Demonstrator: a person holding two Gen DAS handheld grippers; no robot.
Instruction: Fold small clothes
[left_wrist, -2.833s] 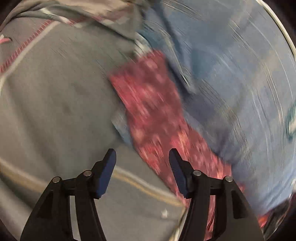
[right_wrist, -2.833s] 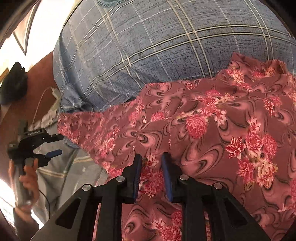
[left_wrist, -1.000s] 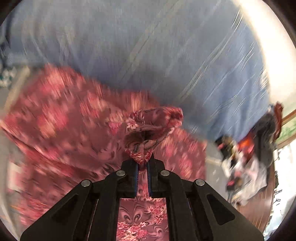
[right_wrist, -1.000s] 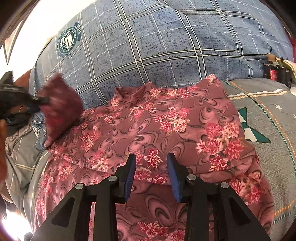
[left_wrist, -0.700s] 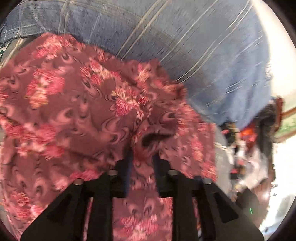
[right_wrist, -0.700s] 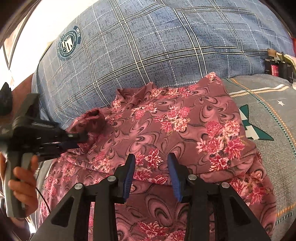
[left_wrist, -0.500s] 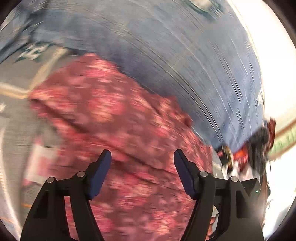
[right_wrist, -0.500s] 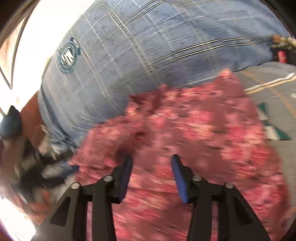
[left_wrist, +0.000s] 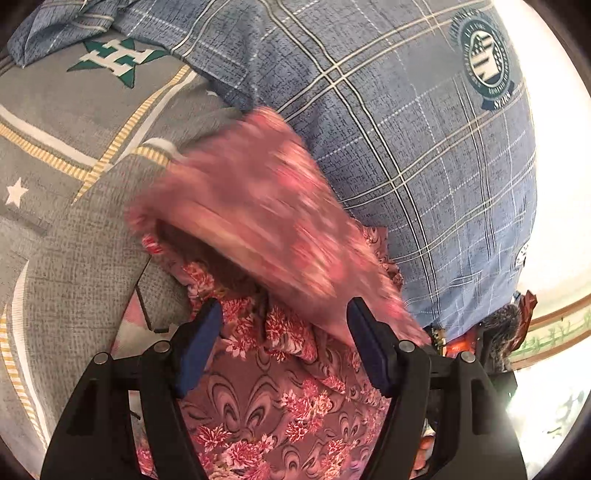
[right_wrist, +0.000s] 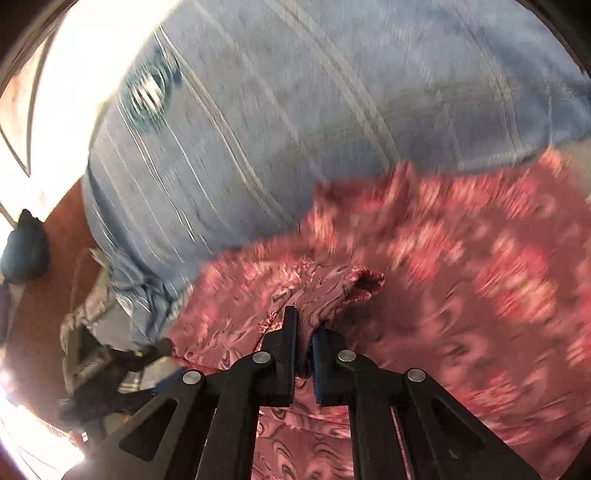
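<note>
Floral garment (left_wrist: 280, 398), a maroon cloth printed with pink flowers, fills the lower middle of my left wrist view, lying on the grey bedsheet (left_wrist: 74, 236) with its yellow stripes and green star. One flap of it is lifted and smeared by motion, reaching from about nine o'clock across toward four o'clock above the flat part. My left claw (left_wrist: 284, 343) stands wide apart over the cloth, with nothing between its blue pads (left_wrist: 199, 343). At twelve to two o'clock sits the blue plaid pillow (left_wrist: 406, 147) with its round crest.

In the right wrist view most of the picture is blurred. My right claw (right_wrist: 303, 354) is pinched nearly closed on a bunched ridge of the floral garment (right_wrist: 332, 284), which pokes out just beyond the tips at twelve o'clock. More of the cloth spreads from three to six o'clock. The blue plaid pillow (right_wrist: 295, 129) fills the upper half. At eight o'clock I make out a dark shape that I take for the left claw, too blurred to be sure.

I judge the fold is only midway: one layer is in the air, not laid down, the cloth is rumpled, and no neat rectangle shows yet. Laying that flap flat and smoothing remain.
</note>
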